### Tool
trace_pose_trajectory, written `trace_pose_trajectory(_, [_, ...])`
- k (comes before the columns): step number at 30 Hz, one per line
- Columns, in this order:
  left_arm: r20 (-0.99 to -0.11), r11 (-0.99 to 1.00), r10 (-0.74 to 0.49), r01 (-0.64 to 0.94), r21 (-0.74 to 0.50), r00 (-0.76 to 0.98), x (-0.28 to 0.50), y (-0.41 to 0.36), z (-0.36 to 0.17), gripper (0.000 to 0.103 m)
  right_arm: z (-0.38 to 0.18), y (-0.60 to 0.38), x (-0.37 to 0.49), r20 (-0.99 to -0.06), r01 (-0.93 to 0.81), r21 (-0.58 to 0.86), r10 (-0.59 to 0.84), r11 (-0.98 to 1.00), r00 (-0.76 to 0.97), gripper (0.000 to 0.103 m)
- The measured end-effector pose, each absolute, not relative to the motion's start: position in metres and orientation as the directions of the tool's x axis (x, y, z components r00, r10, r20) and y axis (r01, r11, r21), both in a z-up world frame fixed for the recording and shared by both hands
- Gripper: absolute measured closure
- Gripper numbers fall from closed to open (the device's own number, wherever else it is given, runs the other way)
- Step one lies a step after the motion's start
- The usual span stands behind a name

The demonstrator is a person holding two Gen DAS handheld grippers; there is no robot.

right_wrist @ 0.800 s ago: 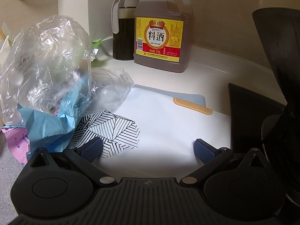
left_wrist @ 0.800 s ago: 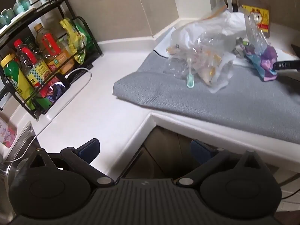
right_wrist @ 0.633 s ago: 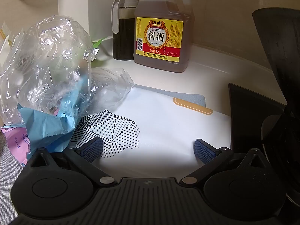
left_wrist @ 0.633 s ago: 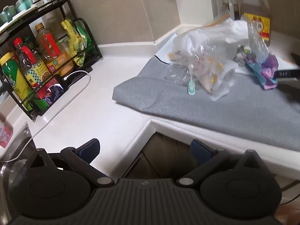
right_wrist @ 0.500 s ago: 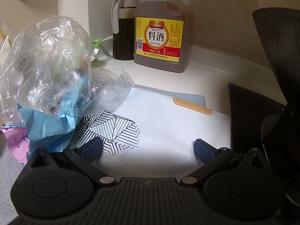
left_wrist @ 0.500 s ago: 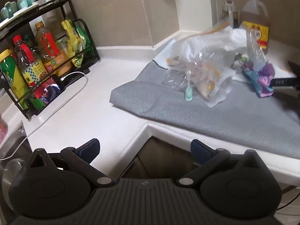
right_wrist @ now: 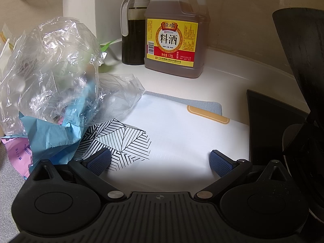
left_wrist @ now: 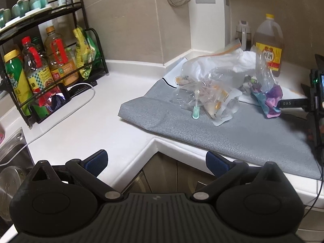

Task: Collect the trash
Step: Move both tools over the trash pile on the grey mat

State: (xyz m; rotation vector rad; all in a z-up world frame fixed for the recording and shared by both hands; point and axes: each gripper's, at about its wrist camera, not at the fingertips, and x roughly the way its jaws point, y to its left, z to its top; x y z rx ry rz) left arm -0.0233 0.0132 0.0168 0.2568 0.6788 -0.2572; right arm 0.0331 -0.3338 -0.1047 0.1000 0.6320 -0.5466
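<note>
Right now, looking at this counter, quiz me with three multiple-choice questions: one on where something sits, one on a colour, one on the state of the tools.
1. Where does the toothbrush lie?
A. on the grey mat
B. in the sink
C. on the black rack

2. What colour is the cap of the big cooking wine jug?
A. red
B. yellow
C. green

3. How do the two tools stand?
A. both shut on plastic
B. left shut, right open
C. both open and empty

Answers:
1. A, its head rests on the grey mat beside the clear plastic bags.
2. B, the left view shows a yellow cap on the jug.
3. C, the left tool and right tool show pads spread wide with nothing between.
</note>
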Motion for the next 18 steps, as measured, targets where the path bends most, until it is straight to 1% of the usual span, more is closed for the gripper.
trace_pose_trajectory(4, [-0.656, 0.934, -0.165, 0.329, 0.135, 0.737, -0.029, 0.020, 0.022, 0.000, -0.105, -0.333, 0.033, -0.588, 0.516, -0.070, -0.453, 0.854, 0.670, 0.000])
trace_pose_trajectory(7, [-0.653, 0.930, -0.172, 0.341, 0.140, 0.738, -0.036, 0.021, 0.023, 0.000, -0.096, -0.322, 0.026, -0.631, 0.521, -0.071, -0.443, 0.851, 0.637, 0.000])
trace_pose_trajectory(8, [-0.651, 0.928, -0.172, 0.343, 0.144, 0.739, -0.038, 0.022, 0.024, 0.000, -0.091, -0.311, 0.018, -0.626, 0.522, -0.082, -0.452, 0.849, 0.635, 0.000])
trace_pose_trajectory(9, [-0.653, 0.926, -0.176, 0.349, 0.144, 0.736, -0.039, 0.023, 0.024, 0.000, -0.087, -0.303, 0.009, -0.596, 0.518, -0.096, -0.466, 0.850, 0.653, 0.000])
trace_pose_trajectory(11, [-0.660, 0.922, -0.192, 0.363, 0.132, 0.727, -0.041, 0.023, 0.025, 0.000, -0.071, -0.268, -0.020, -0.502, 0.495, -0.136, -0.490, 0.858, 0.712, 0.000])
trace_pose_trajectory(13, [-0.659, 0.920, -0.209, 0.374, 0.118, 0.723, -0.045, 0.022, 0.026, 0.000, -0.055, -0.235, -0.051, -0.417, 0.463, -0.139, -0.476, 0.875, 0.774, 0.000])
trace_pose_trajectory(16, [-0.665, 0.916, -0.233, 0.391, 0.096, 0.710, -0.049, 0.022, 0.026, 0.000, -0.037, -0.198, -0.097, -0.325, 0.430, -0.076, -0.430, 0.900, 0.842, 0.000])
trace_pose_trajectory(18, [-0.663, 0.913, -0.247, 0.399, 0.085, 0.706, -0.052, 0.021, 0.025, 0.000, -0.029, -0.182, -0.122, -0.279, 0.436, -0.035, -0.428, 0.899, 0.860, 0.000])
